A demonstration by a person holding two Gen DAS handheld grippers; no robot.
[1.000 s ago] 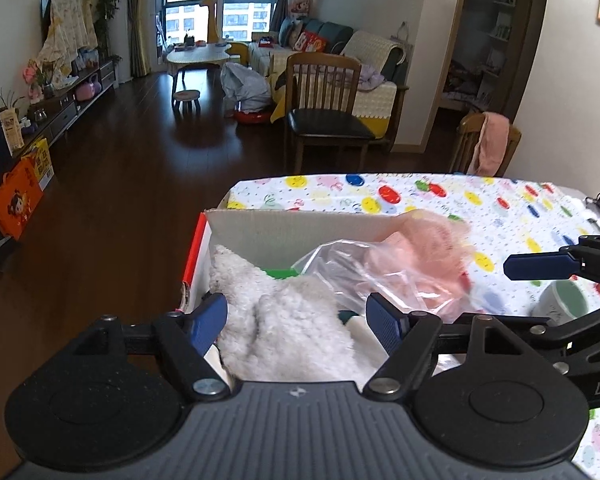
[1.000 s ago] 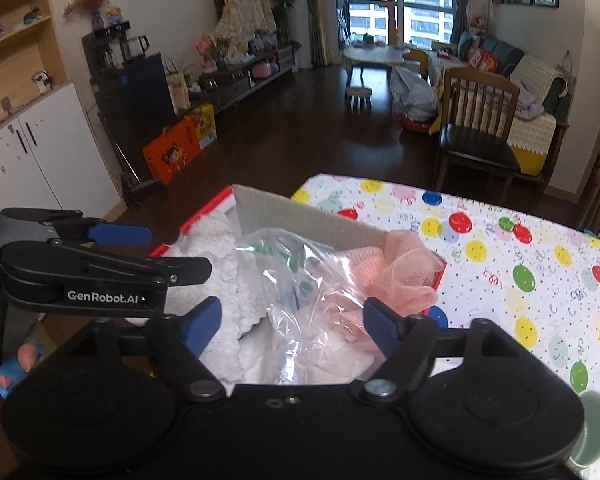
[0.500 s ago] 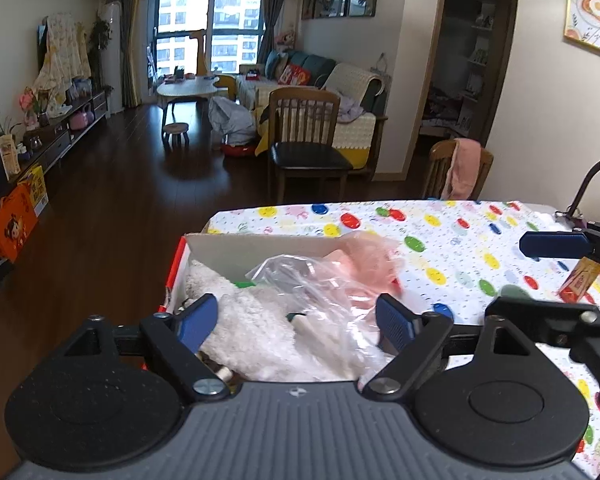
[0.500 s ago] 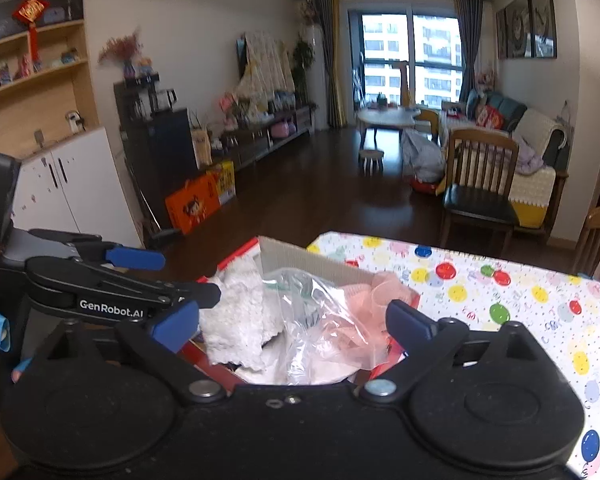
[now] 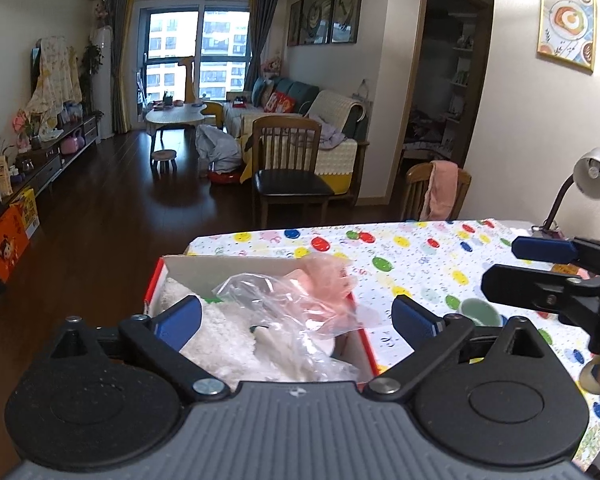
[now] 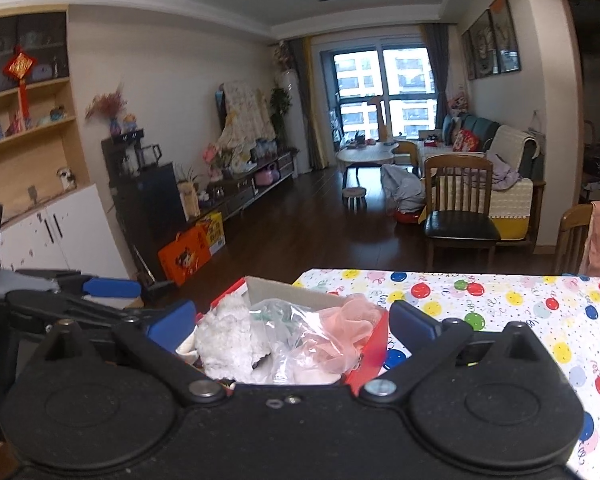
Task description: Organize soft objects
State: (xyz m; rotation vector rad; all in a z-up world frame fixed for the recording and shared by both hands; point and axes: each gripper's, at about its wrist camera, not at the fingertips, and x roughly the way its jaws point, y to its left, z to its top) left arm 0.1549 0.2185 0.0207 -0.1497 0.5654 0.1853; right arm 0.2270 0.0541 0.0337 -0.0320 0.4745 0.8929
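Box (image 5: 260,268) lengthwise away, soft objects (image 5: 236,340) inside.

No legible text, label, brand or number found in either wrist view. The orange printed carton (image 6: 185,259) on the dark wood floor carries a cartoon figure only; the yellow printed carton (image 6: 213,232) beside it shows markings too small to read
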